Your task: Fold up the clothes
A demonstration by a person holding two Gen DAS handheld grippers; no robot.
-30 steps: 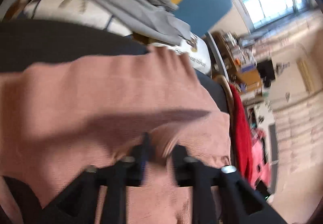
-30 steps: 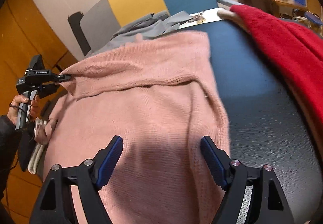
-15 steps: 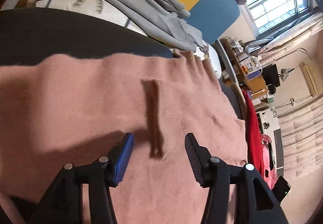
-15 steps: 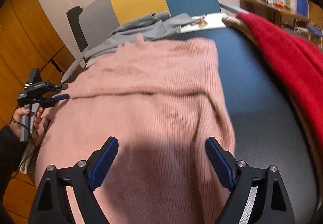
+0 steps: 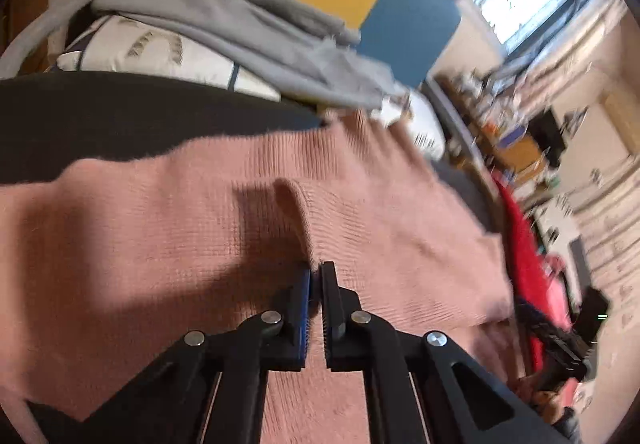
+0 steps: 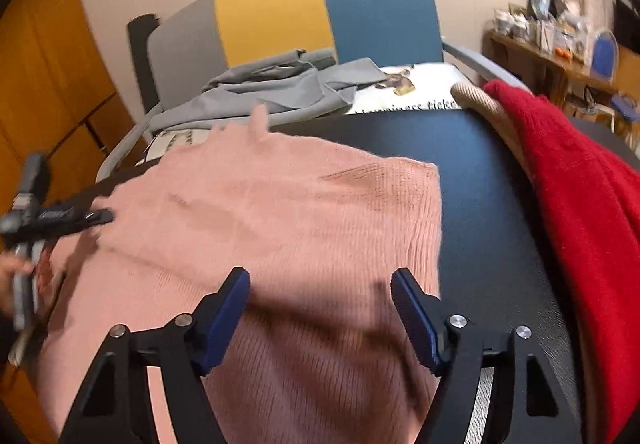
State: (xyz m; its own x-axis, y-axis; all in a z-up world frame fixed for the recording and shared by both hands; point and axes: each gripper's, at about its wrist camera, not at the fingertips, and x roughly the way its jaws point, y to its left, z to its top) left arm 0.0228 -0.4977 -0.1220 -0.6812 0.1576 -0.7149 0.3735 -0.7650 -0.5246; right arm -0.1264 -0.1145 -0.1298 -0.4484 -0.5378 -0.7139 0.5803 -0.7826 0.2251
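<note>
**Pink sweater pinched by left gripper, right gripper spread above it**

Pink sweater [image 6: 280, 228] lay spread on the dark table [image 6: 492, 203], with its knit ribs visible; it covered the left and middle part of the surface, and its right edge ended on bare table. The left gripper [image 5: 316, 276] was clenched on a raised ridge of the sweater [image 5: 200, 228]; its two fingers stood almost together with a thin fold of pink fabric between them; in the right wrist view this gripper [image 6: 100, 217] was at the left edge of the garment, held by a hand [image 6: 12, 276]. The right gripper [image 6: 320, 288] was released, with its blue-padded fingers [image 6: 232, 308] wide apart over the near part of the sweater; whether the fingers touched the fabric, I cannot tell.

Beside the sweater, on the right side of the table, a red garment [image 6: 580, 203] lay over a beige one [image 6: 480, 103]; beyond the sweater, a grey garment [image 6: 280, 87] lay crumpled on a white printed cloth [image 6: 412, 91]; behind them stood a chair back [image 6: 320, 7] in grey, yellow and blue.
</note>
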